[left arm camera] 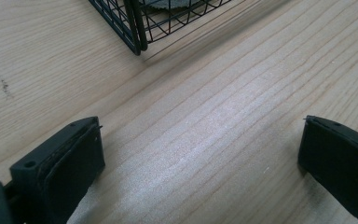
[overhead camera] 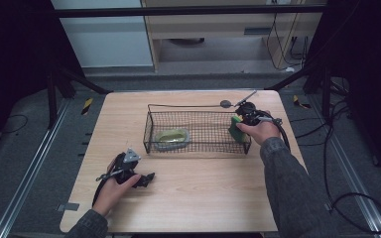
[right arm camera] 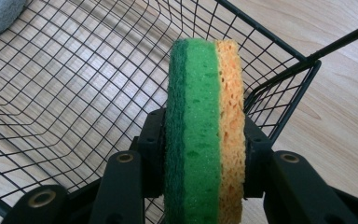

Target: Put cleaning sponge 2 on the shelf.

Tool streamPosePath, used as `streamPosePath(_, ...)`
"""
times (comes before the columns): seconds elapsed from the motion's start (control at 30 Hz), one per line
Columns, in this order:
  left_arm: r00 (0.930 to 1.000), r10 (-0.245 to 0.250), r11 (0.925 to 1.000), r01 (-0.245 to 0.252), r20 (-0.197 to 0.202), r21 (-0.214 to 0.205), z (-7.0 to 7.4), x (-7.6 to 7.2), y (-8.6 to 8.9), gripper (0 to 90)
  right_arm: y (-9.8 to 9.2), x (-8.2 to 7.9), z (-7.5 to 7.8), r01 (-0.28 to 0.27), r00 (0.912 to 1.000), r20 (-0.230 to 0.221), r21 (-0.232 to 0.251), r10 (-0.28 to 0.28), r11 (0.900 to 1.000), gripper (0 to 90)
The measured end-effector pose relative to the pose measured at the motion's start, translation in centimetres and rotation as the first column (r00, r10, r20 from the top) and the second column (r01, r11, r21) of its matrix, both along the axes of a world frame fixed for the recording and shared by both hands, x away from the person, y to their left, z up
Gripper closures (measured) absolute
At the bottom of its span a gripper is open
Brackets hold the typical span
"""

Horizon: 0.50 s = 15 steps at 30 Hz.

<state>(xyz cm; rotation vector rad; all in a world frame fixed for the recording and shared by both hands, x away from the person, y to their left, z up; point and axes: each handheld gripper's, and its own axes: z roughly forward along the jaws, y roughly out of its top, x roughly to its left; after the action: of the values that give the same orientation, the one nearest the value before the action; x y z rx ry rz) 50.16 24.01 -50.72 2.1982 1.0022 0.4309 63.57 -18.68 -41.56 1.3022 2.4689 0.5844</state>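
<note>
Sponge (right arm camera: 205, 126), green on one side and orange-yellow on the other, is held on edge above the right end of the wire basket (overhead camera: 197, 106), its long axis running away from the right gripper (right arm camera: 200, 149), whose jaws are pressed onto its two broad faces. A pale cloth (overhead camera: 172, 137) is seen in the basket's left end. The left gripper (left arm camera: 200, 163) is rested on the wooden table (overhead camera: 203, 188), jaws spread wide with bare wood between them.

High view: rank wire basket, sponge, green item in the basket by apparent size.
1. Wire basket, largest by far.
2. Green item at the basket's left end.
3. Sponge, partly hidden by the right hand-held gripper, so its rank is unsure.
</note>
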Motion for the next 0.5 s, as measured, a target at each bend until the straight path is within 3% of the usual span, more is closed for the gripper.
streamPosePath(0.5,1.0,-0.002,1.0,0.002,0.001,0.002,0.01,0.02,0.01,0.0,-0.1,-0.44,0.72,0.011,0.9999,-0.002,0.035,-0.011,0.9993,51.3)
